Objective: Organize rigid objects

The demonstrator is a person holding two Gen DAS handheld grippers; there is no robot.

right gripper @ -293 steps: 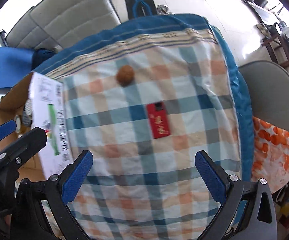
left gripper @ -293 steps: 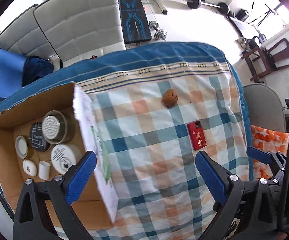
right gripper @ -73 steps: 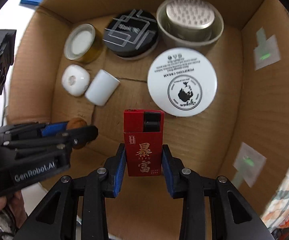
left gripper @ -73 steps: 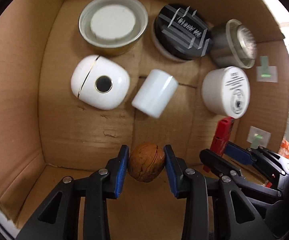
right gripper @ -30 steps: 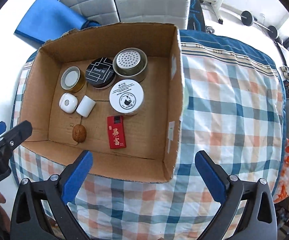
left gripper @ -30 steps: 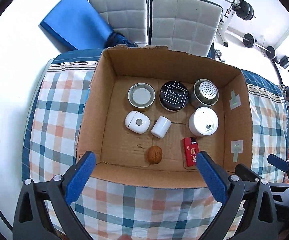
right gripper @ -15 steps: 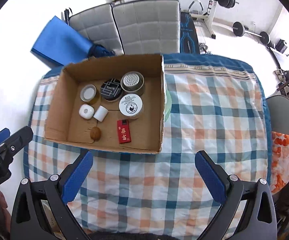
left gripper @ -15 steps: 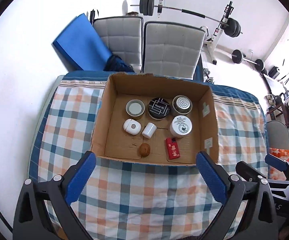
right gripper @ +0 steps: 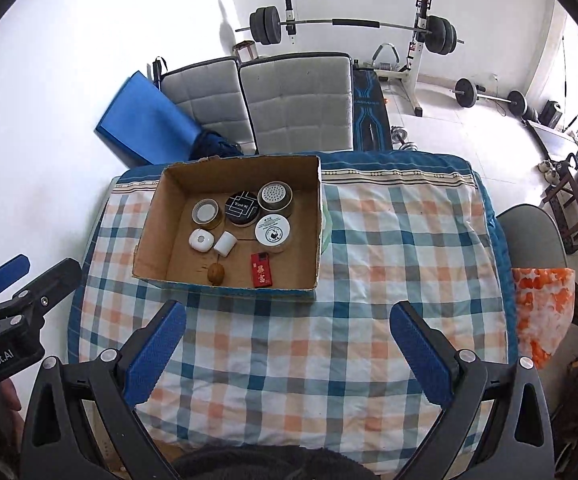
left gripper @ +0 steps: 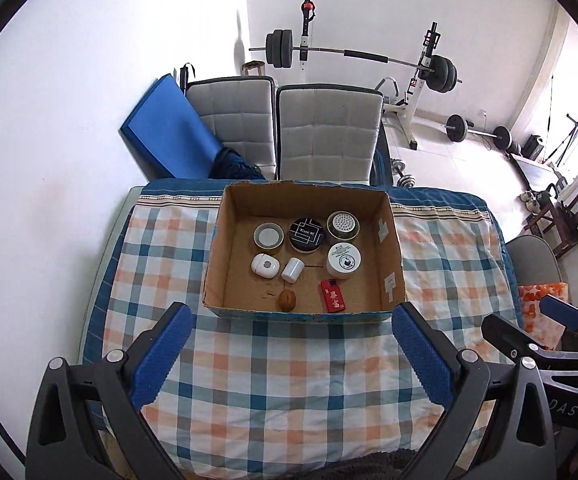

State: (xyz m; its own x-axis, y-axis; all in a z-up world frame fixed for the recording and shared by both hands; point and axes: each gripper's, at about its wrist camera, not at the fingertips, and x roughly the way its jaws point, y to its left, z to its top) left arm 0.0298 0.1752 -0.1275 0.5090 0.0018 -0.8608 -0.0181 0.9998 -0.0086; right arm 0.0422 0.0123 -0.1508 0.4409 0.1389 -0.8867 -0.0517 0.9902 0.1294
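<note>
An open cardboard box [left gripper: 391, 248] [right gripper: 151, 216] stands on the checked cloth at the far side of the table. Inside lie a brown walnut [left gripper: 287, 300] [right gripper: 216, 273] and a red packet [left gripper: 333, 301] [right gripper: 262, 275] near its front wall, behind them several round tins, jars and white pieces. My left gripper [left gripper: 288, 354] hangs open high above the cloth, well short of the box. My right gripper [right gripper: 289, 350] is open too, also high and back from the box. Both hold nothing.
Two grey padded chairs [left gripper: 329, 132] and a blue mat [left gripper: 165, 132] stand behind the table. A barbell rack [left gripper: 421, 76] and weights fill the far floor. An orange patterned cushion [right gripper: 543, 312] lies at the table's right, beside a grey chair [right gripper: 529, 236].
Both grippers have pulled up and back from the box, so the whole table and room show. The walnut and red packet stay where they lay in the box.
</note>
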